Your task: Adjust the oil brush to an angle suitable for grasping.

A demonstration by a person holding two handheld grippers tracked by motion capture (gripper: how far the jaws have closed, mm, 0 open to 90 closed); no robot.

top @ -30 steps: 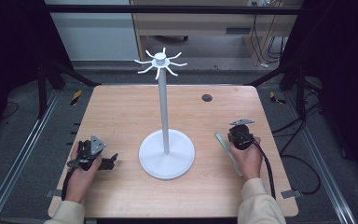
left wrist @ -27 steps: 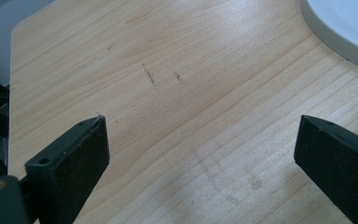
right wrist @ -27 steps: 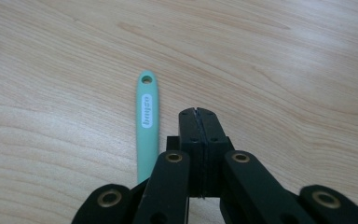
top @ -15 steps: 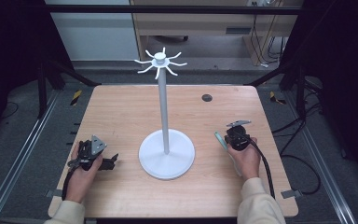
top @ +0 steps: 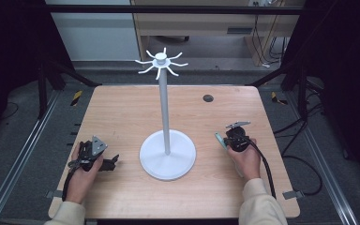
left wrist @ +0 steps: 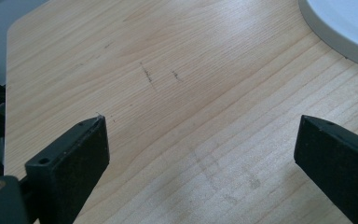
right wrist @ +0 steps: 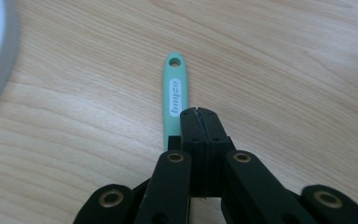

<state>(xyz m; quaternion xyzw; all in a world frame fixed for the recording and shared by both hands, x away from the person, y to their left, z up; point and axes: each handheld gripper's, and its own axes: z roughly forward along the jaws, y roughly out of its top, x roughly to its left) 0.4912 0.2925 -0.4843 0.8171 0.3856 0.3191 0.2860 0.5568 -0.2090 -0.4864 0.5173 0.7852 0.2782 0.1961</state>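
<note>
I hold two grippers over one wooden table [top: 122, 112]. My left gripper [top: 104, 161] rests on the wood with its jaws spread wide and nothing between them; its own view shows a curved slice of the stand's white base [left wrist: 349, 28] ahead and to the right of the jaws. Between my two tools stands one white stand [top: 165, 93] with a crown of hooks on top, seen whole from above. My right gripper [right wrist: 198, 114] has its jaws pressed together, tips touching, gripping nothing. One mint-green handle [right wrist: 174, 93] lies flat just beside and ahead of those tips, partly under them, and its hole and white label show in the right gripper view.
</note>
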